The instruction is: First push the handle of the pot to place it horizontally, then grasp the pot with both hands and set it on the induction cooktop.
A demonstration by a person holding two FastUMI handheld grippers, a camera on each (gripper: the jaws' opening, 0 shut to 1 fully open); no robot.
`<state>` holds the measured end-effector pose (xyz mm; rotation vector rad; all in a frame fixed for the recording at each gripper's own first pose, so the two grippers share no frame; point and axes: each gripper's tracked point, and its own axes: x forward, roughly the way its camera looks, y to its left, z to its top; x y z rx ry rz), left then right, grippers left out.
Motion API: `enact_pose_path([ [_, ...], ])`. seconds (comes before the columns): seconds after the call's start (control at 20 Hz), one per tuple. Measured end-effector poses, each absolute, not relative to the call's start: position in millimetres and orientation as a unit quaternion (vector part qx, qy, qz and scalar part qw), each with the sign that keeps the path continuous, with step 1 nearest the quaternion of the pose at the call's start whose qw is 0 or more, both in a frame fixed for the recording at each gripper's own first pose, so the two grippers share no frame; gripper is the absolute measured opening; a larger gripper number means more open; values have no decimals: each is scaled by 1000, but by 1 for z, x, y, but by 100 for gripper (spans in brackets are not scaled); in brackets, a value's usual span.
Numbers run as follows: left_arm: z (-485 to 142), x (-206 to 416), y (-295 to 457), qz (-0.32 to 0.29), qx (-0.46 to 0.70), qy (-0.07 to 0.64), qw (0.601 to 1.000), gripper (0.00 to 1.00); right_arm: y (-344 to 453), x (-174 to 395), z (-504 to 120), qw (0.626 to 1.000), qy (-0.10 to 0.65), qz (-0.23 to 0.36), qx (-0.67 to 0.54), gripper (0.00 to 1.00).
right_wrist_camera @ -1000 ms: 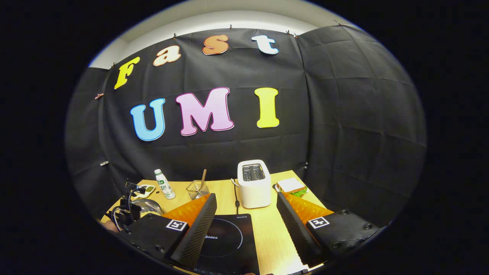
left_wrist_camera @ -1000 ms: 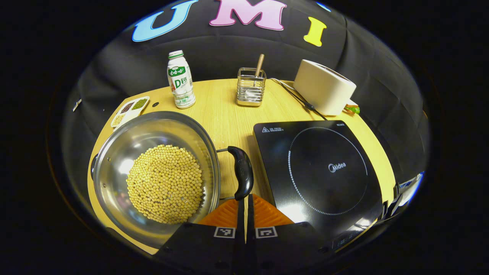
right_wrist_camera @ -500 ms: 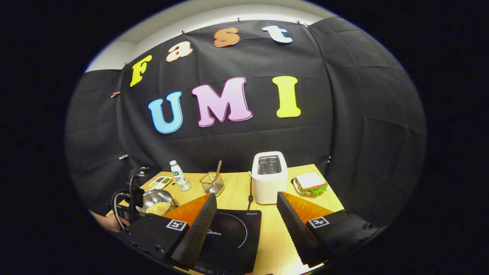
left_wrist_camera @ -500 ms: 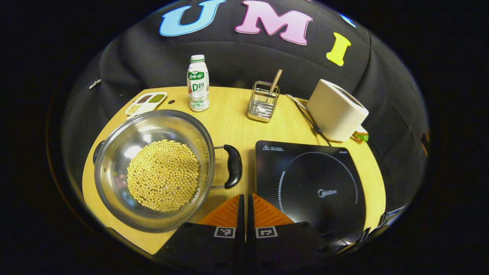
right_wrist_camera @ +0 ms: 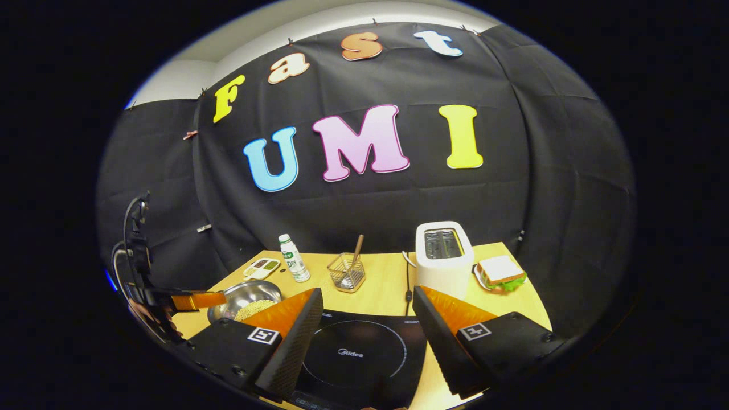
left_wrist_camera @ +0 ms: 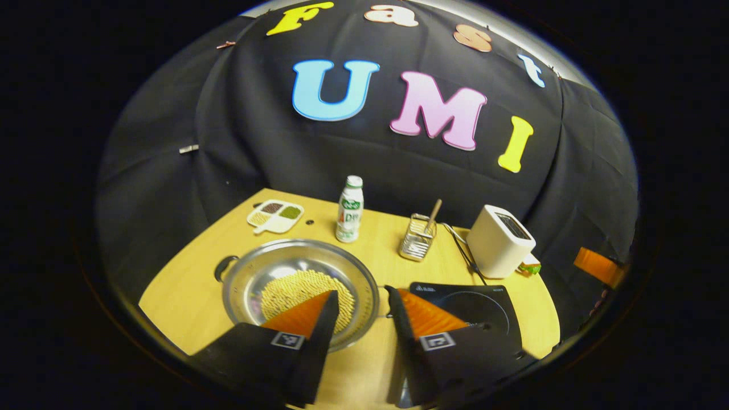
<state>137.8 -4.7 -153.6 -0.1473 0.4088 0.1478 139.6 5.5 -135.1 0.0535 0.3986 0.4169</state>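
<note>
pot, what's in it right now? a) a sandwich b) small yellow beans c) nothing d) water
b: in the left gripper view the pot holds a heap of small yellow beans, partly behind the open left gripper.

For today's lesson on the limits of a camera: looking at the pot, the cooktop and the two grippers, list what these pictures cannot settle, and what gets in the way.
- Pot: in the left gripper view the left gripper hides its near rim and right handle.
- Cooktop: in the right gripper view the right gripper hides its front corners.
- Bottle: label too small to make out.
- Sandwich: in the left gripper view the toaster hides most of it.
</note>
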Motion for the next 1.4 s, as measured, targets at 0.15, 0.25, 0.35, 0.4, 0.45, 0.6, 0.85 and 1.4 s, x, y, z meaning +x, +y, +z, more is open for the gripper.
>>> enact_pose_path([
  [0.15,-143,132,41,87,-54,192,976,99,48,141,-149,950,224,214,30,98],
  [0.25,-147,130,69,87,-49,198,975,95,82,140,-159,941,250,222,43,99],
  [0.35,-154,130,99,81,-49,204,974,95,122,142,-169,932,269,234,59,98],
  [0.4,-158,130,117,79,-46,208,974,95,141,142,-178,927,285,237,57,98],
  [0.45,-164,133,133,77,-41,211,974,95,157,142,-189,923,297,239,52,99],
  [0.6,-177,147,178,63,-34,218,973,95,199,140,-231,908,340,245,24,99],
  [0.85,-210,174,225,32,-13,231,972,95,231,135,-308,877,424,226,21,99],
  [1.4,-307,212,238,-51,-86,308,946,95,253,137,-382,856,480,189,40,99],
])
